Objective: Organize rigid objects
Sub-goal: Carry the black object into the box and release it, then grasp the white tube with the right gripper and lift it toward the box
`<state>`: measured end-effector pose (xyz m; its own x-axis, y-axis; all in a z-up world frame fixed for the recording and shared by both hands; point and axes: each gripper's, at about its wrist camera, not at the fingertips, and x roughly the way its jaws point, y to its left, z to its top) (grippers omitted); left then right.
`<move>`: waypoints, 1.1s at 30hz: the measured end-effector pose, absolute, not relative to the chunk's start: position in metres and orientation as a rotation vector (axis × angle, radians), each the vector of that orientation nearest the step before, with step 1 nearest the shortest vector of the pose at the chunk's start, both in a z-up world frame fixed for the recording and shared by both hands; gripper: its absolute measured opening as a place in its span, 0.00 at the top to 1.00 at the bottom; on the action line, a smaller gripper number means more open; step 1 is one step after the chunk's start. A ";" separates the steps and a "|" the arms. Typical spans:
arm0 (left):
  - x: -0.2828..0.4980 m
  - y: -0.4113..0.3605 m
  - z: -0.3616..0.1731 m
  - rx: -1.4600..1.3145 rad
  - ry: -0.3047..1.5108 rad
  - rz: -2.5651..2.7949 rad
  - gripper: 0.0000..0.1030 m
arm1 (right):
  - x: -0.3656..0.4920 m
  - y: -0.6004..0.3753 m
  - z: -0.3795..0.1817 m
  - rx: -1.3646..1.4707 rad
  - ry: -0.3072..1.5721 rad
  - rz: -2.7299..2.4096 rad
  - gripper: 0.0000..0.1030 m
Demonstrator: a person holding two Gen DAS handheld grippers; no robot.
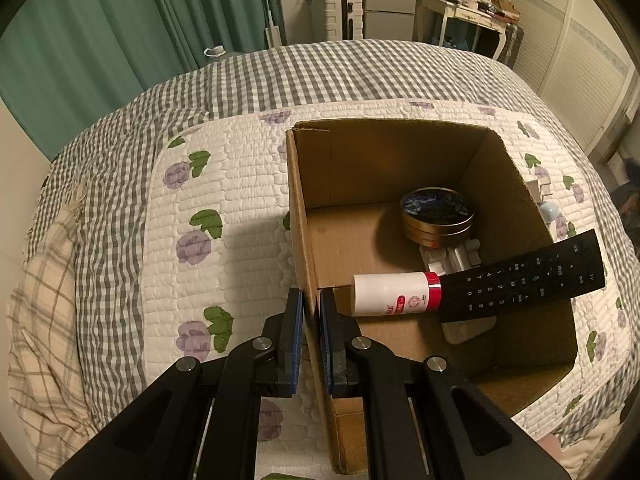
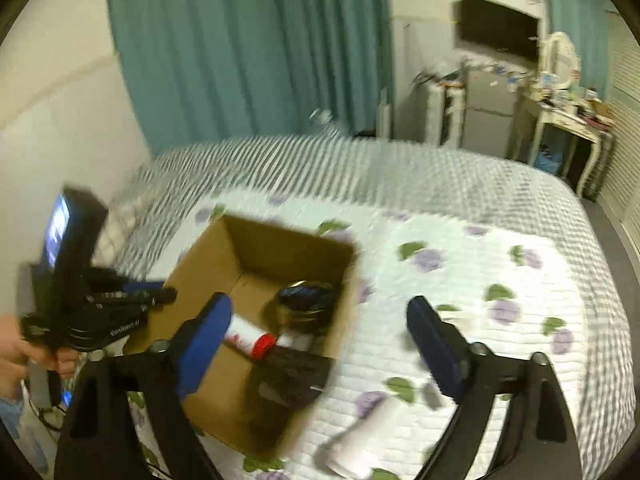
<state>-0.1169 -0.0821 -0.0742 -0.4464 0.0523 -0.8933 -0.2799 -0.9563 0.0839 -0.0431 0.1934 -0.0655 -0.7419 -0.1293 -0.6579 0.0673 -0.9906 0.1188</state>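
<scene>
1. On the left, my left gripper point(image 1: 310, 312) is clenched on the left wall of the cardboard box point(image 1: 298, 216), which stands on the quilted bed cover point(image 1: 224, 184). If this pinch slips, the box can shift or tip on the soft bed.
2. Inside the box, the white bottle with a red cap point(image 1: 394, 294) lies near me, and the round tin point(image 1: 437, 216) sits farther in.
3. The black remote control point(image 1: 524, 280) leans over the right rim of the box, not fully inside. I think it could slide out.
4. On the right, my right gripper point(image 2: 320, 332) is released, with nothing between its pads. A white object point(image 2: 360, 436) lies blurred on the cover, near right of the box; a hurried grasp may push it away.
</scene>
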 end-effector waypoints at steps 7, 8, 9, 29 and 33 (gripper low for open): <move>-0.118 -0.083 -0.074 -1.539 0.317 2.500 0.92 | 0.002 0.248 -0.071 1.117 -0.144 -3.036 0.08; -0.118 -0.082 -0.074 -1.539 0.319 2.502 0.92 | 0.005 0.250 -0.083 1.166 -0.128 -3.051 0.08; -0.118 -0.082 -0.074 -1.538 0.320 2.503 0.92 | 0.008 0.252 -0.094 1.209 -0.123 -3.050 0.08; -0.119 -0.086 -0.076 -1.541 0.301 2.506 0.92 | 0.002 0.221 -0.217 1.504 -0.377 -2.723 0.37; -0.119 -0.085 -0.076 -1.542 0.311 2.506 0.92 | -0.004 0.213 -0.233 1.574 -0.378 -2.668 0.49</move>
